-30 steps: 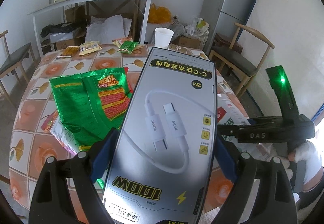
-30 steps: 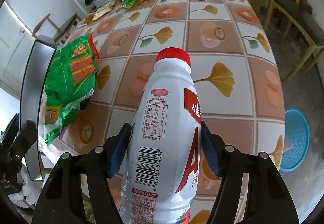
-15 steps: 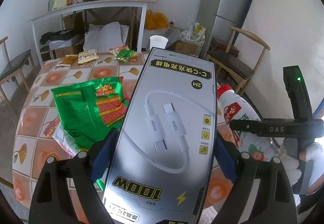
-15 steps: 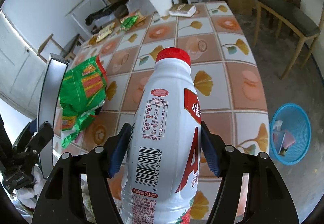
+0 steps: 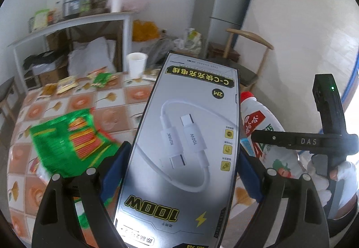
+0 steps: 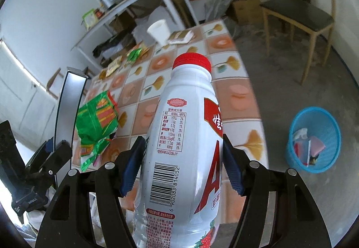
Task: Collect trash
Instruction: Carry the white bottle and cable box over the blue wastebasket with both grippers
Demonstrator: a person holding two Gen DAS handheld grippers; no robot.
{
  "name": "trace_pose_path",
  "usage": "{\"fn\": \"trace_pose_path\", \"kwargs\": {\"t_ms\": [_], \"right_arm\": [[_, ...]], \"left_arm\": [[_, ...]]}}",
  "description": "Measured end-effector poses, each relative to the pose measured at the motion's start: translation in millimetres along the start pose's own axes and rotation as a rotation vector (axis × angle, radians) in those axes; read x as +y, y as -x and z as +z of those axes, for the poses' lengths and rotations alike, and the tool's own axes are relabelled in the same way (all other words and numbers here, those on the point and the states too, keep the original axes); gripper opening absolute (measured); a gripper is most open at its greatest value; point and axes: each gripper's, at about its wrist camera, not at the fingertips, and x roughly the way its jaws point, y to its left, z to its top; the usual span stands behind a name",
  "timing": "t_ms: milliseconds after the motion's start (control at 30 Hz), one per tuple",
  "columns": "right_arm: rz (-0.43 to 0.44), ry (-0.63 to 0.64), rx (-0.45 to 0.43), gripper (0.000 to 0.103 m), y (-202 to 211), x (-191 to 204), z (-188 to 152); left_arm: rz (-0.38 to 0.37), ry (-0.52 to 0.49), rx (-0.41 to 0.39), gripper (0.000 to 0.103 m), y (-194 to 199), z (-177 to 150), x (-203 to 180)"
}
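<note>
1. The left gripper [image 5: 181, 171] is clamped wide across a flat grey cable box [image 5: 184, 142] printed with a white cable.
2. The right gripper [image 6: 181, 162] squeezes a white, red-capped bottle [image 6: 186, 147].
3. Both are above the tiled table [image 6: 237, 95]; a blue bin [image 6: 314, 138] stands on the floor.

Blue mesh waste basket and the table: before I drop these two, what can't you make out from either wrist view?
- Blue mesh waste basket: right wrist view only; contents too small to identify.
- Tiled table: the grey flat cable box in the left hand-held gripper hides its middle.
- White red-capped drink bottle: base cut off by the bottom edge.
- Green crinkled snack bag: blurred, print unreadable.
</note>
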Motion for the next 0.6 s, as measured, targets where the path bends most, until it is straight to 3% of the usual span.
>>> {"fn": "trace_pose_path", "kwargs": {"t_ms": [400,600], "right_arm": [[-0.117,-0.201,-0.108,0.063,53,-90,-22],[-0.190,-0.332,-0.137,0.063,66,-142,-42]], "left_arm": [[-0.207,-0.065,0.129,0.087,-59,22,-86],[-0.288,-0.114,0.232,0.087,-108,33,-136]]}}
